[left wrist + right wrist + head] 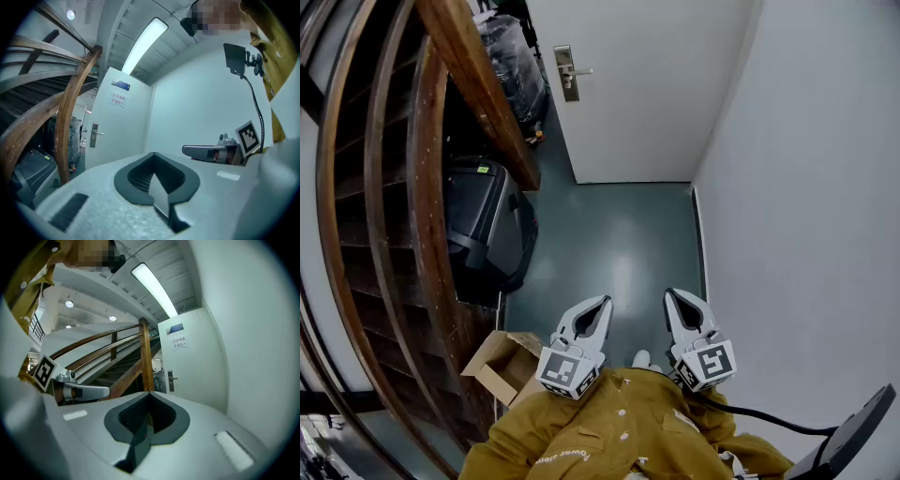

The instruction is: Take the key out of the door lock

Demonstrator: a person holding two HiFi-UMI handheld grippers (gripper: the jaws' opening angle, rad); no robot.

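Observation:
A white door stands shut at the far end of a narrow passage. Its metal lock plate with a lever handle is on the door's left side. The plate also shows in the left gripper view and the right gripper view. The key is too small to make out. My left gripper and right gripper are held side by side close to the body, far from the door. Both are shut with nothing between the jaws.
A curved wooden stair railing runs along the left. Under it stand a black case, a cardboard box and plastic-wrapped goods. A white wall bounds the right. Blue-grey floor leads to the door.

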